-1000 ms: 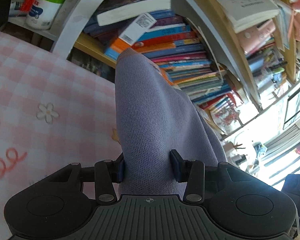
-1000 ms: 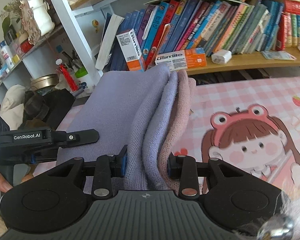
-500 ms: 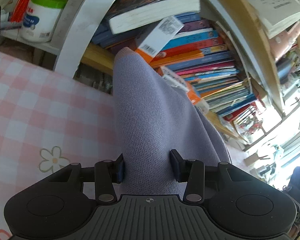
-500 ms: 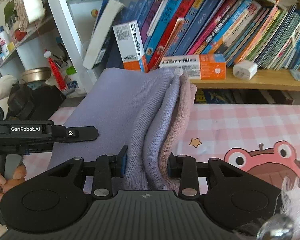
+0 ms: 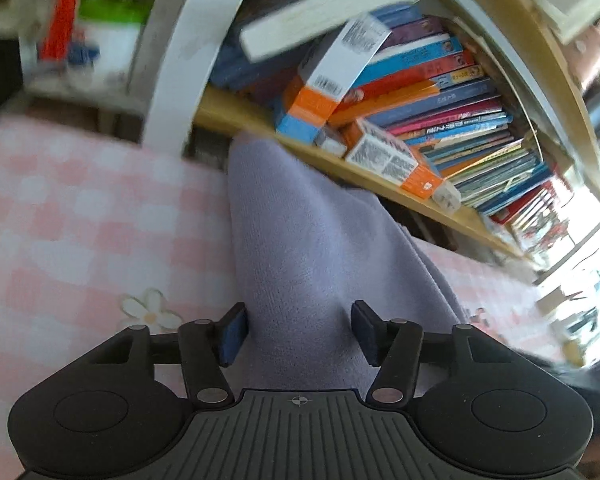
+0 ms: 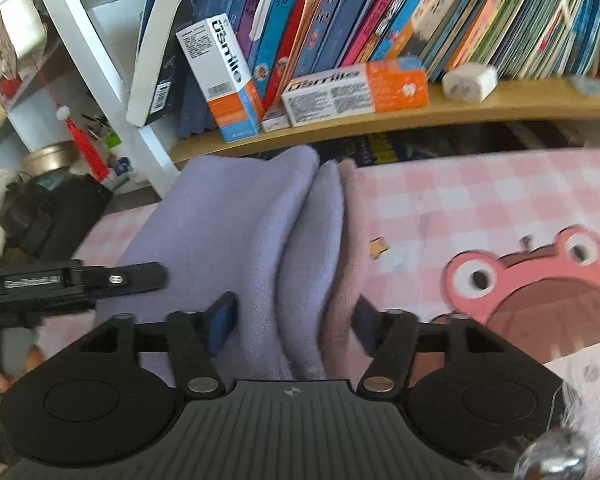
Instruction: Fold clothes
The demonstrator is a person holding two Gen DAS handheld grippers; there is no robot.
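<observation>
A lilac knitted garment (image 5: pixel 300 248) with a dusty pink layer (image 6: pixel 352 240) lies over the pink checked cloth (image 5: pixel 80 208). In the left wrist view my left gripper (image 5: pixel 299 334) has its jaws spread, with the lilac fabric between them and a gap showing at each pad. In the right wrist view my right gripper (image 6: pixel 294 326) is also spread, with folded lilac and pink layers (image 6: pixel 300 248) between its pads. The left gripper's body (image 6: pixel 72 280) shows at the left of the right wrist view, beside the garment.
A wooden bookshelf (image 6: pixel 380 120) packed with books and toothpaste boxes (image 6: pixel 356 88) runs along the far edge of the table. A white shelf post (image 5: pixel 188 48) stands at the left. A pink frog cartoon (image 6: pixel 540 280) is printed on the cloth at the right.
Both grippers have moved forward and down toward the bookshelf with the garment. Their jaws have spread wider over the last half second, loosening on the fabric.
</observation>
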